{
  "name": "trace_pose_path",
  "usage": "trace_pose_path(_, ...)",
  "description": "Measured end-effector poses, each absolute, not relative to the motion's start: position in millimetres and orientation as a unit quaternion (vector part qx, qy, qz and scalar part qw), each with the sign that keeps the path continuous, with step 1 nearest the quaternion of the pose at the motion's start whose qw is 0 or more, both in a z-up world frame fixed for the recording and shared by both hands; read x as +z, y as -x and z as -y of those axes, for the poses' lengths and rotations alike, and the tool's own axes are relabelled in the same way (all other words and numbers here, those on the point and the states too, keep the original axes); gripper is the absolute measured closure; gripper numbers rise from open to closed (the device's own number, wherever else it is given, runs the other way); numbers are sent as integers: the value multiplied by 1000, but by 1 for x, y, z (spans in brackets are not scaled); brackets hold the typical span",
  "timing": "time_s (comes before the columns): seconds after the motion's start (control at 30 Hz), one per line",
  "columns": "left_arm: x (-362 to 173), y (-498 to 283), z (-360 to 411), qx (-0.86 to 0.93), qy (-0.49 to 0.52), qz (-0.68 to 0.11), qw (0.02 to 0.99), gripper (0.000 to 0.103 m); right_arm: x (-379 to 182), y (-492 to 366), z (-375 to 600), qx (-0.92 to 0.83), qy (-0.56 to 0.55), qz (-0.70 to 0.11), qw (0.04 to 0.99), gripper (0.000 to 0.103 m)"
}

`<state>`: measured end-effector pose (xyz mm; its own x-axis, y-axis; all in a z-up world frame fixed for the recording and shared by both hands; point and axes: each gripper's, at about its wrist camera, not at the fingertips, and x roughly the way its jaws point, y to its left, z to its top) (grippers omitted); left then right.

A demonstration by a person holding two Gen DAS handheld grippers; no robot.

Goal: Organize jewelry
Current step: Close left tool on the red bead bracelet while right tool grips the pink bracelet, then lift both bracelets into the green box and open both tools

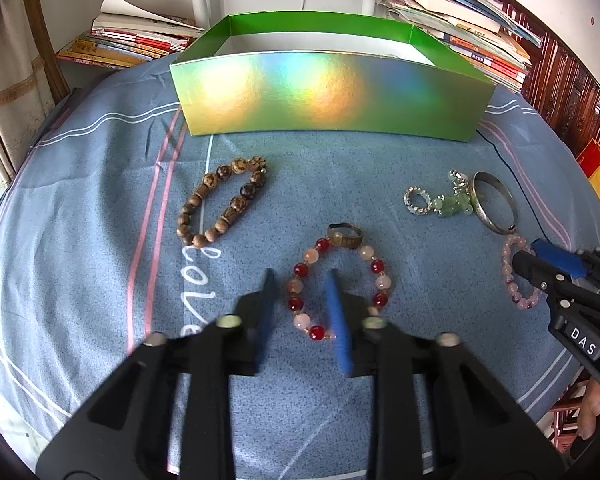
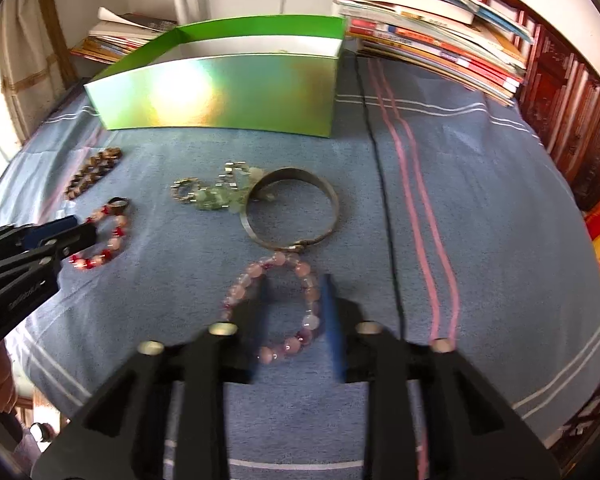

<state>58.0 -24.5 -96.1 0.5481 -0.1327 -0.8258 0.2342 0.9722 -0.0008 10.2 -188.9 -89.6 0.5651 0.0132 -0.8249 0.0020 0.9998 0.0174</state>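
My surface [image 1: 340, 168] wears a blue striped cloth with "Love" [image 1: 198, 276] on it, and books [image 1: 132, 40] are stacked along the wall at the upper left and right. A shiny green box [image 1: 320, 92] stands open at upper centre, white inside. My left tongs [image 1: 300, 274] pinch the red bracelet [image 1: 380, 280] at lower centre; my right tongs [image 2: 294, 280], marked "DAS" [image 1: 582, 340], pinch the pink bracelet [image 2: 312, 292].
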Motion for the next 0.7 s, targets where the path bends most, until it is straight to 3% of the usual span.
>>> trace_pose_path(0.07,-96,-59,26,-108,-54,-465,877,95,-90,-10,185,10,-2,-466,885,95)
trace_pose_path(0.27,-85,-56,30,-121,-49,-456,880,95,-78,-10,176,32,-1,-457,889,95)
trace_pose_path(0.5,-36,-48,24,-138,-44,-406,903,95,-25,-7,173,49,2,-394,918,95)
trace_pose_path(0.7,-32,-52,20,-136,-39,-407,902,95,-33,-16,166,52,7,-411,910,95)
